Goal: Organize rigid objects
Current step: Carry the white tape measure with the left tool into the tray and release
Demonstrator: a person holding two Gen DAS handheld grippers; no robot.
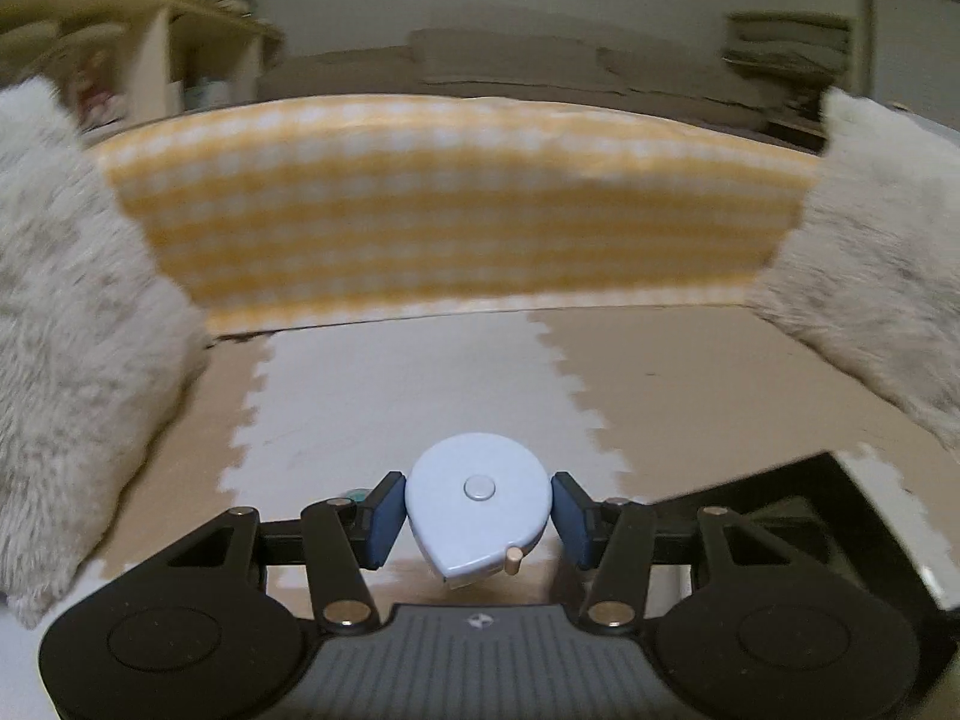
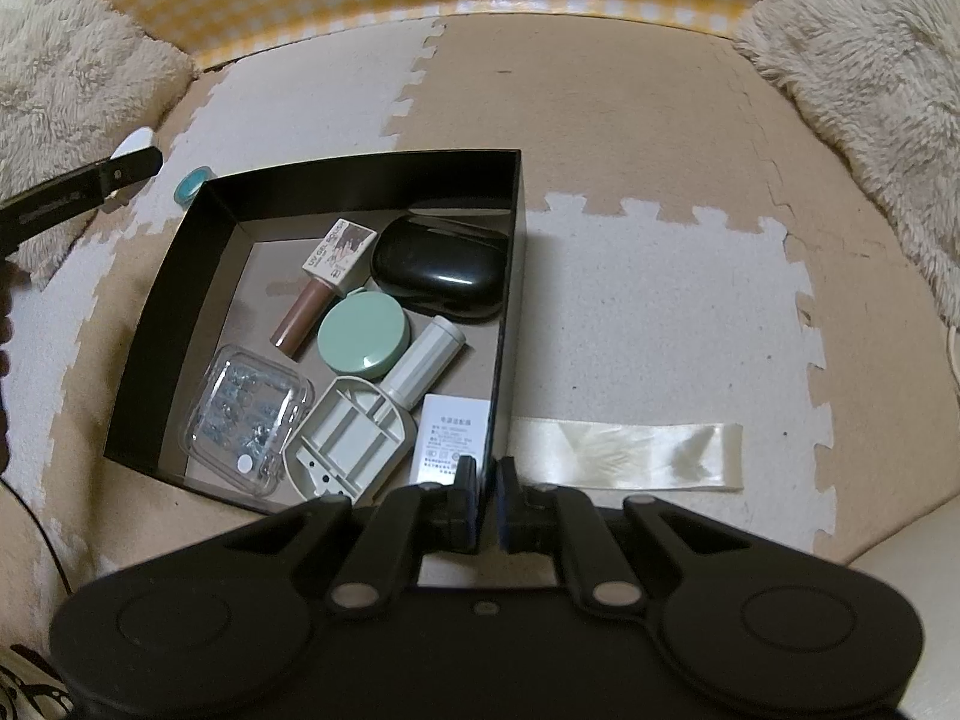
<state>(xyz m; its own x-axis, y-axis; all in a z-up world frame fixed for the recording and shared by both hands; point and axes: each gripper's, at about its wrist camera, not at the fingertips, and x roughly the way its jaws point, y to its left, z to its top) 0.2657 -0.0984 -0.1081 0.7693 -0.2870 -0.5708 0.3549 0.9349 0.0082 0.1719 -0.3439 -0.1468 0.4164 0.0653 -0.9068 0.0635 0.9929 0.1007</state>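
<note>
Left gripper (image 1: 478,510) held level above floor mat (image 1: 384,396), clamped on pale-blue tape measure (image 1: 478,507). Right gripper (image 2: 487,474) nearly closed, empty, over near edge of black box (image 2: 180,264).

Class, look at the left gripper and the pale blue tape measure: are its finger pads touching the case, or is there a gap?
Touching. The left wrist view shows the left gripper with both blue pads pressed against opposite sides of the tape measure, no gap showing.

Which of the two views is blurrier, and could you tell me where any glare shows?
Left wrist view: background and checked cloth smeared, while the held tape measure stays sharp. Right wrist view: crisp overall, glare on the black case and the satin ribbon; fisheye bending in both.
</note>
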